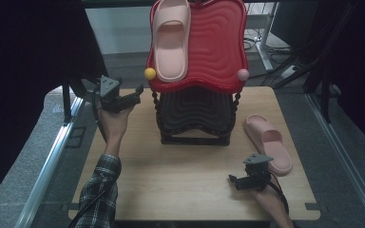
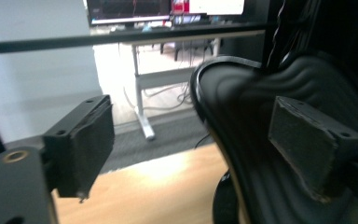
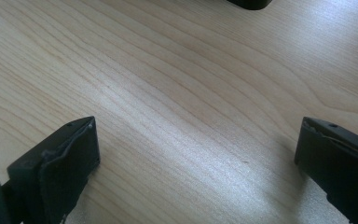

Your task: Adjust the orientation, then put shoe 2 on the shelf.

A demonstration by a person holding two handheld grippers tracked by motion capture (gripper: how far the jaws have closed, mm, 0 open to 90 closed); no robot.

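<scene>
Jaws wide apart, no legible writing

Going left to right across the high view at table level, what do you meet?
Left gripper → black lower shelf of the rack → right gripper → pink slipper on the table.

I am working in what looks like a lab or office test room. A bare wooden table stands on grey carpet, hung about with black curtains. Beyond it I see a height-adjustable desk carrying lit monitors, with loose cables trailing on the floor.
</scene>
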